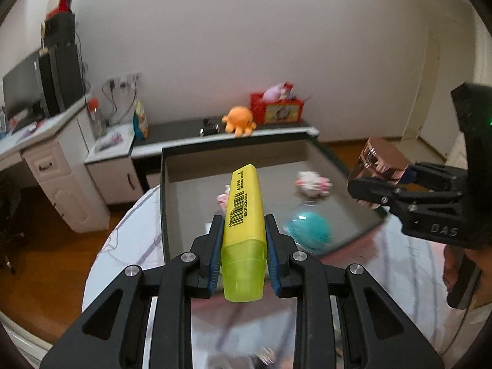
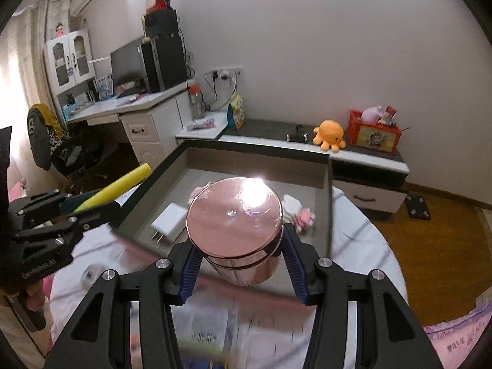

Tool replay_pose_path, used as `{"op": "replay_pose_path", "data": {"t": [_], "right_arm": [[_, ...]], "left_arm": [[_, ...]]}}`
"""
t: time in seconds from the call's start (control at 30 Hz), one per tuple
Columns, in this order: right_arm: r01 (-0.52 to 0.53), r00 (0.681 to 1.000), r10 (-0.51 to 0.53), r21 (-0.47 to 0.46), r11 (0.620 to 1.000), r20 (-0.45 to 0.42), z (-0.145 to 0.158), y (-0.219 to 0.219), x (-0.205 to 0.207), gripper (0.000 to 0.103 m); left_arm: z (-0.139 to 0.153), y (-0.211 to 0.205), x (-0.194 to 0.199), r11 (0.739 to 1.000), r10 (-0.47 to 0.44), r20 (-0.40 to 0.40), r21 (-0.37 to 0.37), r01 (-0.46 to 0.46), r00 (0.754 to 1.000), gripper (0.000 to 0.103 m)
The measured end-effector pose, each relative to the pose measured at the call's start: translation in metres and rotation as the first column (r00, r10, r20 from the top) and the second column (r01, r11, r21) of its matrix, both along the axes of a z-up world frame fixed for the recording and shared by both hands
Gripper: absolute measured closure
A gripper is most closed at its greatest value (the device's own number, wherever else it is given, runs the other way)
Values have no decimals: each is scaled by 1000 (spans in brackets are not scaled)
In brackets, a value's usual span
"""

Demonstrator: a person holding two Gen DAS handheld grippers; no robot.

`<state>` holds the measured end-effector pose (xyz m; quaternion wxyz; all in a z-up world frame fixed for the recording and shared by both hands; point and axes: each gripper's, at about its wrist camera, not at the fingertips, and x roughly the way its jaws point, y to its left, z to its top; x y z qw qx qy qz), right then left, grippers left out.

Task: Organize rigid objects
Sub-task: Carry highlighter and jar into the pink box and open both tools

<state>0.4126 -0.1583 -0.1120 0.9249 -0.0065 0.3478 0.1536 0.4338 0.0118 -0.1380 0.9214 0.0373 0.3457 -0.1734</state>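
- A yellow highlighter (image 1: pixel 243 230) is clamped between the closed fingers of the left gripper (image 1: pixel 243 236), above the tray's (image 1: pixel 190 181) near edge.
- A pink jar (image 2: pixel 235 230) is gripped by the right gripper (image 2: pixel 238 246), also above the tray's near edge.

Surface: I'm seeing a round table (image 2: pixel 363 240) wearing a pale patterned cloth.
Resting on it: a grey tray (image 2: pixel 172 172) is sitting at the far side; a small white object (image 2: pixel 91 272) is lying near its left corner.
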Motion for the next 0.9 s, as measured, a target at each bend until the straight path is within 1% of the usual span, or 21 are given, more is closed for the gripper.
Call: {"op": "replay_pose_path", "data": {"t": [0.03, 0.1, 0.2, 0.27, 0.37, 0.47, 0.57, 0.6, 0.63, 0.67, 0.7, 0.73, 0.77, 0.8, 0.83, 0.87, 0.9], "right_arm": [[-9, 1000, 9, 1, 1000, -23, -3, 3, 11, 52], [-17, 998, 17, -4, 1000, -61, -13, 11, 35, 52], [-22, 991, 18, -32, 999, -136, -32, 22, 67, 52], [-26, 983, 21, -25, 999, -181, -42, 26, 83, 52], [-22, 975, 8, -60, 998, -220, -53, 32, 99, 52], [-27, 964, 9, -63, 998, -265, -60, 36, 106, 52], [-20, 960, -3, -79, 997, -280, -62, 35, 109, 52], [-11, 962, -8, -67, 998, -274, -60, 33, 107, 52], [-5, 963, -10, -55, 998, -268, -57, 31, 105, 49], [-1, 964, -11, -46, 999, -267, -54, 30, 104, 45], [3, 967, -12, -35, 999, -256, -49, 27, 99, 44], [8, 971, -14, -27, 1000, -238, -43, 26, 94, 42], [14, 975, -19, -21, 1000, -222, -36, 24, 88, 39], [19, 978, -20, -11, 1000, -205, -28, 21, 80, 38], [21, 982, -20, 1, 1000, -188, -20, 18, 72, 32], [26, 987, -25, 6, 1000, -158, -9, 14, 58, 25], [30, 990, -29, 4, 1000, -137, -1, 14, 50, 22]], "left_arm": [[-7, 0, 17, 1000, 14, -23, 20, -14, 1000, 78], [-17, 0, 43, 999, 21, -69, 33, -19, 997, 78], [-32, -1, 72, 997, 36, -120, 67, -28, 992, 78], [-40, -3, 83, 995, 49, -142, 91, -36, 989, 78], [-49, -4, 95, 991, 64, -163, 125, -43, 985, 77], [-55, -3, 99, 988, 78, -183, 144, -52, 980, 77], [-58, -5, 98, 982, 96, -176, 180, -64, 980, 76], [-56, -4, 95, 982, 100, -175, 176, -69, 979, 71], [-54, -3, 93, 983, 105, -174, 167, -76, 979, 62], [-50, -2, 88, 989, 92, -168, 134, -69, 982, 59], [-45, 0, 84, 989, 93, -158, 128, -72, 983, 47], [-38, 1, 75, 988, 101, -128, 131, -84, 987, 37], [-31, 1, 67, 990, 88, -110, 119, -75, 990, 33], [-25, 3, 60, 991, 88, -95, 111, -77, 992, 24], [-15, 5, 48, 990, 101, -67, 107, -93, 993, 17], [-8, 6, 38, 989, 107, -42, 104, -102, 993, 16], [2, 8, 24, 989, 111, -7, 99, -110, 994, 14]]}}
